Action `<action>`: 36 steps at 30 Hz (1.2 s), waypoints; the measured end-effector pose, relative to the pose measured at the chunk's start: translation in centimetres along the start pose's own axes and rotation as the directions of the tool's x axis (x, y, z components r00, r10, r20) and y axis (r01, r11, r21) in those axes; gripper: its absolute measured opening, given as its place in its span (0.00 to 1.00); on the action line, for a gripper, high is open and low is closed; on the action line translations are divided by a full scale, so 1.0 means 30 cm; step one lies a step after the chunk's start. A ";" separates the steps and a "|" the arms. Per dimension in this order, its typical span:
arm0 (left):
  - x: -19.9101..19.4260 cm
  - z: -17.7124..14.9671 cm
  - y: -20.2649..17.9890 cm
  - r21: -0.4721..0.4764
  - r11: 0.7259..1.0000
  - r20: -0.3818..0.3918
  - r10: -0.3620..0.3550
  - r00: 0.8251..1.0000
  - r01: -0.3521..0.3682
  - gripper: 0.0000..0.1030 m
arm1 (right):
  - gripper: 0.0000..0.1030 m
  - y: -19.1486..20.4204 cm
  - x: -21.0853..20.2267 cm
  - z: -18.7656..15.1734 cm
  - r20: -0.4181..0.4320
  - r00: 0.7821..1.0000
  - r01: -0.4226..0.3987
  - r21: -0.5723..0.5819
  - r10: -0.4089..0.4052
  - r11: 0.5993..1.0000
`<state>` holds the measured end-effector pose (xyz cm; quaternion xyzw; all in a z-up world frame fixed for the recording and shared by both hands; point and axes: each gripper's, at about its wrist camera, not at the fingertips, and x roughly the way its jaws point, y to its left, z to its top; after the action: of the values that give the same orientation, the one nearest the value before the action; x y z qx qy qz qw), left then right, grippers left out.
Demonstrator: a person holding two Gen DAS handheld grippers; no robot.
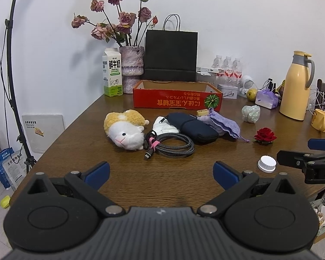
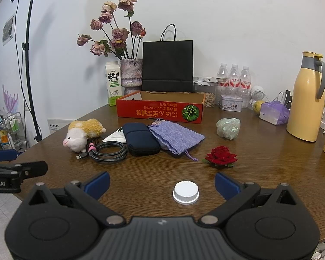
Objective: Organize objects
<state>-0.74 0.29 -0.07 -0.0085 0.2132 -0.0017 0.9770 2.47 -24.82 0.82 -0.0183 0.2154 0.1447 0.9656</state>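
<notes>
Between your right gripper's point(image 2: 162, 184) blue pads, which stand wide apart and hold nothing, a white ribbed bottle cap point(image 2: 186, 192) sits on the brown wooden table point(image 2: 260, 173), touching neither pad. Your left gripper point(image 1: 161, 173) is spread just as wide over bare wood, also empty.

Ahead of your left gripper lies a coiled braided cable point(image 1: 173, 146) with a pink tie, touching a plush hamster point(image 1: 125, 130) on its left. Behind the coil a white pouch point(image 1: 164, 125) sits partly under a dark navy zip case point(image 1: 192, 127), and a purple drawstring bag point(image 1: 222, 123) lies against the case's right side. A small yellowish block point(image 1: 202, 112) rests at the bag's far edge.

Right of the bag, apart from it, you have a red artificial rose point(image 2: 221, 155), and farther back a pale green wrapped lump point(image 2: 228, 127).

Behind this row stands an open red cardboard tray point(image 2: 153, 113) with a pumpkin printed on its front wall. Against the wall behind it stand a milk carton point(image 2: 113, 82), a vase of dried roses point(image 2: 131, 73) and a black paper bag point(image 2: 168, 62). A yellow thermos jug point(image 2: 306, 99) stands far right.
</notes>
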 end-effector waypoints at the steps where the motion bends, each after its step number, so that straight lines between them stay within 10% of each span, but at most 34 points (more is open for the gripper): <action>1: -0.001 -0.001 -0.001 0.002 1.000 0.001 0.000 1.000 0.000 1.00 | 1.00 0.001 0.001 -0.002 0.000 1.000 0.000 0.000 0.000 1.000; 36: 0.008 -0.014 0.006 -0.003 1.000 -0.009 0.002 1.000 -0.002 1.00 | 1.00 -0.007 0.008 -0.007 -0.005 1.000 -0.001 0.003 0.001 1.000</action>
<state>-0.70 0.46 -0.54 -0.0097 0.2174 -0.0005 0.9760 2.64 -24.97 0.51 -0.0171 0.2181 0.1448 0.9650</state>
